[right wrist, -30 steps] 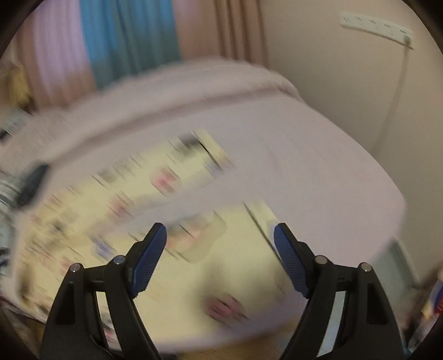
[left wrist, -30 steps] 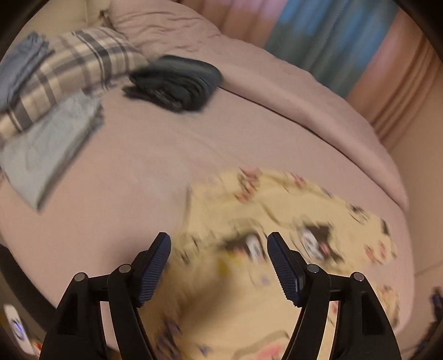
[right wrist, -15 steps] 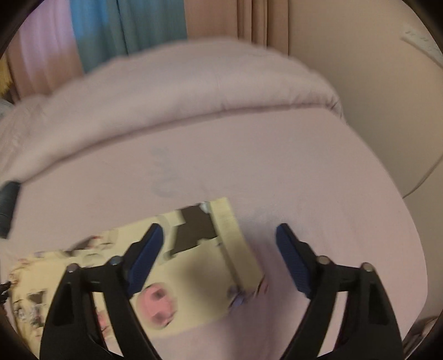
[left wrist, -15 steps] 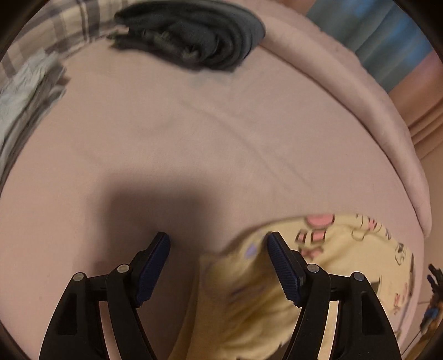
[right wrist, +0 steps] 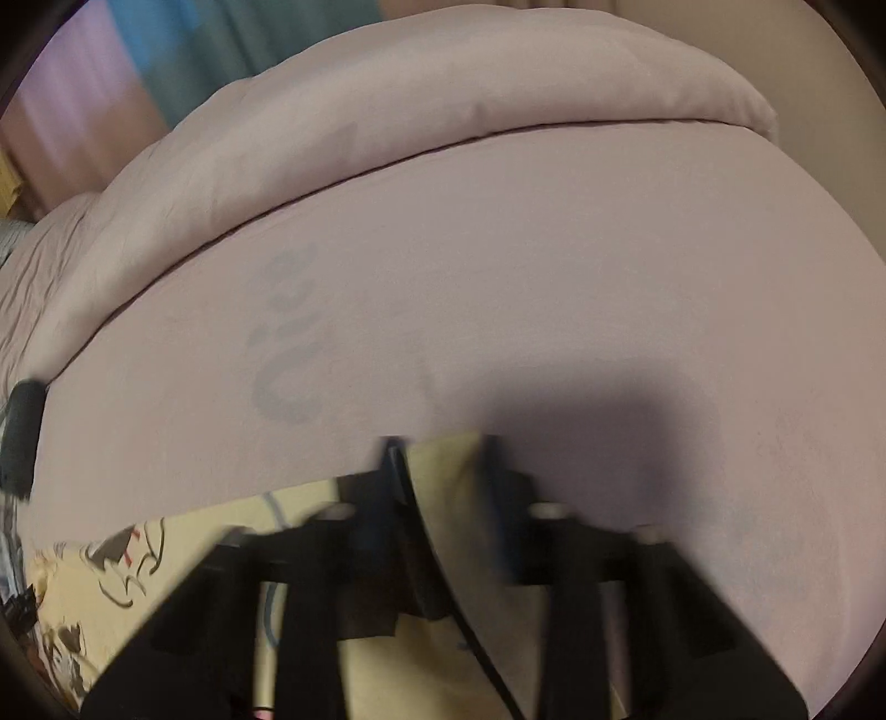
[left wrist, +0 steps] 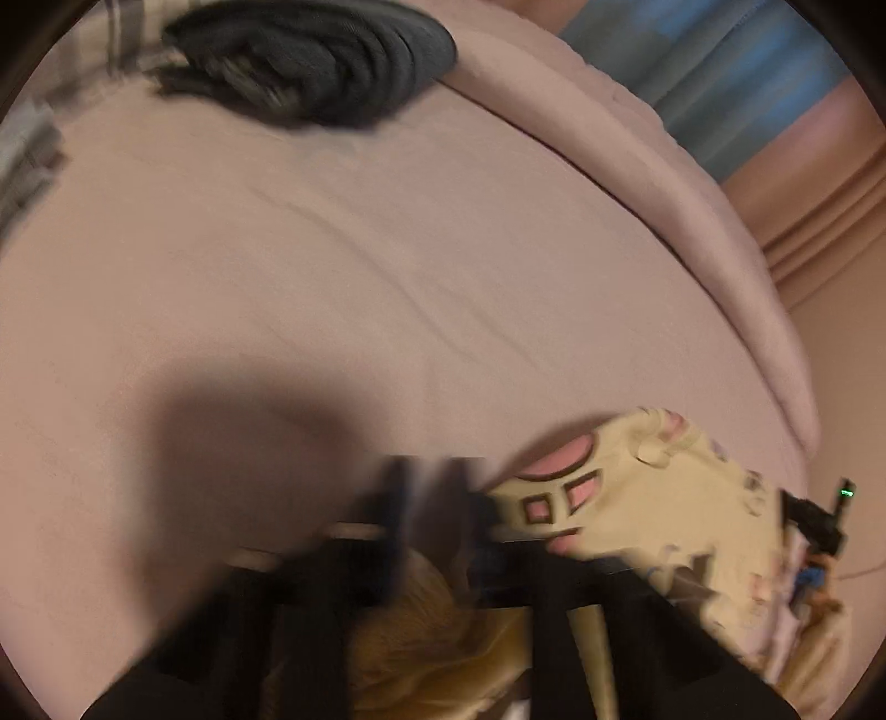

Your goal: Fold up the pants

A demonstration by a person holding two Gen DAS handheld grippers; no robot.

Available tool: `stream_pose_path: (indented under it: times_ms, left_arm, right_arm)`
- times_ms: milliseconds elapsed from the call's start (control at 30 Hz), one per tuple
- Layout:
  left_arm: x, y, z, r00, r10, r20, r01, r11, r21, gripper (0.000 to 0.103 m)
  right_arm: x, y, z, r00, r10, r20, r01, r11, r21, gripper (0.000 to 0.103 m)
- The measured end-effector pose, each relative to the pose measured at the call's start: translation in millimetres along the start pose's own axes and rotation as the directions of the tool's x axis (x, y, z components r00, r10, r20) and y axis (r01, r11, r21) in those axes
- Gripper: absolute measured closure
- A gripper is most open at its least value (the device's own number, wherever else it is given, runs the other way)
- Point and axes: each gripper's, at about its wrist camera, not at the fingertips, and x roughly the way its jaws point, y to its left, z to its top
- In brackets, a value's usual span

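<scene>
Gripping opposite ends of one pair of yellow cartoon-print pants spread on the bed, both tongs have just been closing; the left tongs look pressed together on the fabric edge at 6 o'clock of their view, the pants trailing off toward 4 o'clock; the right tongs pinch a pale yellow corner at 6 o'clock, the cloth running toward 8 o'clock. Blur hides how deep either bite goes; a shallow pinch could, I judge, let the cloth slip once lifted, or catch the bed sheet along with it and drag it; uneven lifting would skew the fold. Counted: one pair of pants in hand, two tongs, one dark folded garment at 11 o'clock of the left view, one plaid piece beside it, one rolled duvet at 12 o'clock of the right view.
</scene>
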Motion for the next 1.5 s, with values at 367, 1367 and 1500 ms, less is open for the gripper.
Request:
stream_pose_path:
  times_ms: [367, 1367, 1500]
  left_arm:
    - [-83.6, -39.9, 12.8, 0.953, -0.204, 0.223, 0.198, 0.979, 0.049, 0.103]
    - [-85.0, 8.1, 6.1, 0.979, -0.027, 0.203, 0.022, 0.999, 0.023, 0.086]
    - [-138.9, -1.0, -1.5, 0.967, -0.053, 0.250, 0.039, 0.998, 0.058, 0.086]
  right_arm:
    - [-109.0, 37.7, 36.3, 0.965, 0.095, 0.244, -0.073, 0.992, -0.100, 0.095]
    - [-115.8, 35.5, 23.8, 0.973, 0.035, 0.226, -0.015, 0.996, -0.089, 0.095]
    - [-181.0, 54.6, 25.0, 0.928, 0.156, 0.339, -0.105, 0.981, -0.166, 0.095]
